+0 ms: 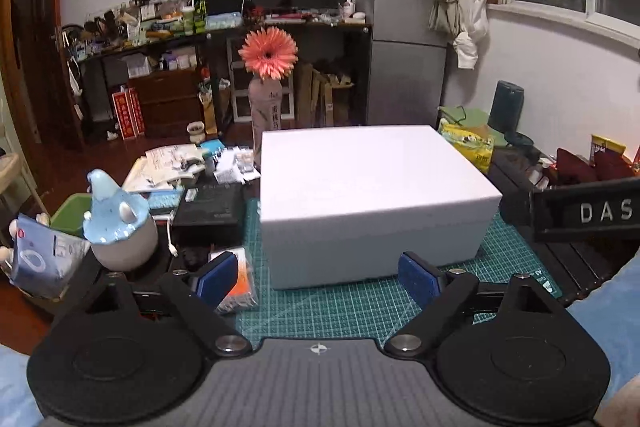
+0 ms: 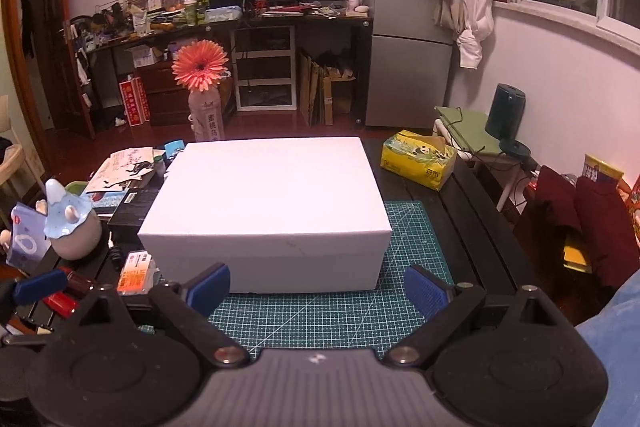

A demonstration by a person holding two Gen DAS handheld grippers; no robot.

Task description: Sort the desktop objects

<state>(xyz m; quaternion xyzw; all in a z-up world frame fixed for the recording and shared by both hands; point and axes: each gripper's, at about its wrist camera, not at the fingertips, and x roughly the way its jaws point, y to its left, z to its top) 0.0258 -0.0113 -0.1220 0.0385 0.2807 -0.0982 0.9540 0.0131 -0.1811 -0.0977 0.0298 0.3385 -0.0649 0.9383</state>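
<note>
A closed white box (image 1: 368,195) stands on the green cutting mat (image 1: 328,307); it also shows in the right wrist view (image 2: 268,211) on the mat (image 2: 320,311). My left gripper (image 1: 320,279) is open and empty, just in front of the box. My right gripper (image 2: 318,291) is open and empty, also just in front of the box. An orange-and-white small box (image 1: 242,279) lies left of the mat, beside the left gripper's left finger; it also shows in the right wrist view (image 2: 136,273). A blue-lidded white jar (image 1: 120,223) stands at the left, also in the right wrist view (image 2: 72,227).
A bottle with a pink flower (image 1: 266,95) stands behind the box. A yellow tissue pack (image 2: 418,165) lies at the right rear. Papers and a black box (image 1: 212,203) crowd the left side. A red lighter-like item (image 2: 60,301) lies at far left. A black "DAS" bar (image 1: 588,211) is at right.
</note>
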